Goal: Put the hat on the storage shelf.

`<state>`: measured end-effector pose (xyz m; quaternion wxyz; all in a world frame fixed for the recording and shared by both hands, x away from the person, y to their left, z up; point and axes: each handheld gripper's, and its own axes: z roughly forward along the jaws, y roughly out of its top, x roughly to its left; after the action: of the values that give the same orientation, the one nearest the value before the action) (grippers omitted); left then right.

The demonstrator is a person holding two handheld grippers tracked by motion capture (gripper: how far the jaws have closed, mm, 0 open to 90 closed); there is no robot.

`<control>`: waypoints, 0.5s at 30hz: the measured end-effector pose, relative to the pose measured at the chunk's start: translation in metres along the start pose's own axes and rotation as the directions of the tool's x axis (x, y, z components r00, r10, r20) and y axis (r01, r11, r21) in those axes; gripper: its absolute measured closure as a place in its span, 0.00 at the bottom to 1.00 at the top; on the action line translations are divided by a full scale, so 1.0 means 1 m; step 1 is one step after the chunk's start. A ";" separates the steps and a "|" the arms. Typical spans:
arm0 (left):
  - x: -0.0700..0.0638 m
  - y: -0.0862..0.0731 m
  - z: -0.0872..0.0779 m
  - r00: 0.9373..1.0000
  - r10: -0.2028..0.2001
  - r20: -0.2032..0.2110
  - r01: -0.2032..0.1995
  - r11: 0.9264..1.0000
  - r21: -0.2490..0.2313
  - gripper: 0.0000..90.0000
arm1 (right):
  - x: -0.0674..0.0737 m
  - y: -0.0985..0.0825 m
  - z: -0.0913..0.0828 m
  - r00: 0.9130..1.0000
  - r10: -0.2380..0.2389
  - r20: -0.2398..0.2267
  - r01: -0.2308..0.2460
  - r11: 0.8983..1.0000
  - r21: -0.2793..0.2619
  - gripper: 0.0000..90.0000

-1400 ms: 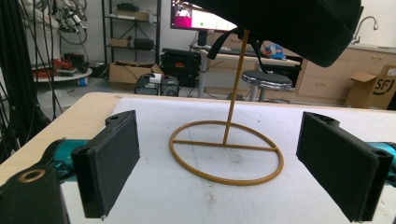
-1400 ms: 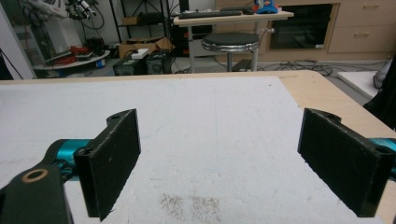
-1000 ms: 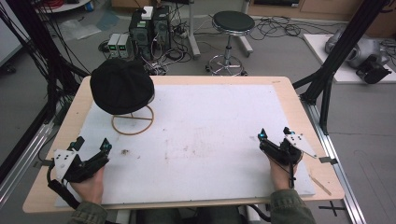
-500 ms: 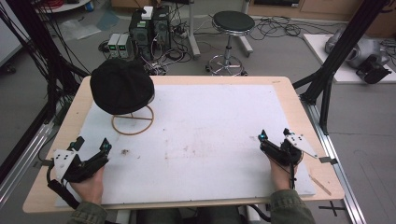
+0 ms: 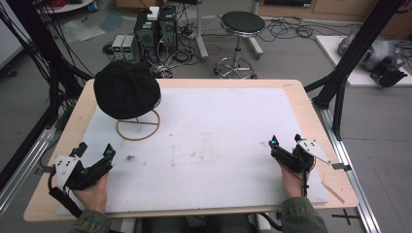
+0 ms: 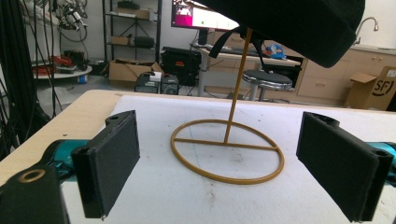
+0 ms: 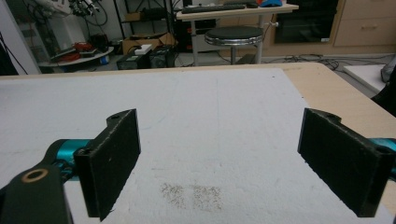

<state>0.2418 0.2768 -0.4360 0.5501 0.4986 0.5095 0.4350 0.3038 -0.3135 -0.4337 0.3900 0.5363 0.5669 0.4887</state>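
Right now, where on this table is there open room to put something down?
The white mat lies bare across its middle and far right, between the left gripper and the right gripper. The far left corner is taken: a black hat sits on a wire stand.

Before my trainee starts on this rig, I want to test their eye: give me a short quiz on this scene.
1. True or false: the hat lies flat on the table.
2. Which gripper is nearer the stand: A left gripper, B right gripper?
3. Fill in: both grippers' jaws are ____.

Key: 1 false, it sits on top of the stand, above the mat. 2 A, the left gripper view looks straight at the stand's ring base. 3 open, with nothing between them.
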 end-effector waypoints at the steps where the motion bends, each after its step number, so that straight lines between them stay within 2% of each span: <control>1: 0.000 0.000 0.000 1.000 -0.002 -0.002 0.002 1.000 -0.002 0.15 | 0.001 0.000 0.000 1.000 0.006 -0.002 -0.006 1.000 0.002 0.14; 15: 0.000 0.000 -0.001 1.000 -0.004 -0.002 0.004 1.000 -0.001 0.15 | 0.000 -0.001 0.001 1.000 0.005 -0.014 -0.005 1.000 0.006 0.14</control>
<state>0.2410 0.2773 -0.4361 0.5507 0.4970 0.5108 0.4345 0.3044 -0.3129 -0.4344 0.3831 0.5356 0.5696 0.4919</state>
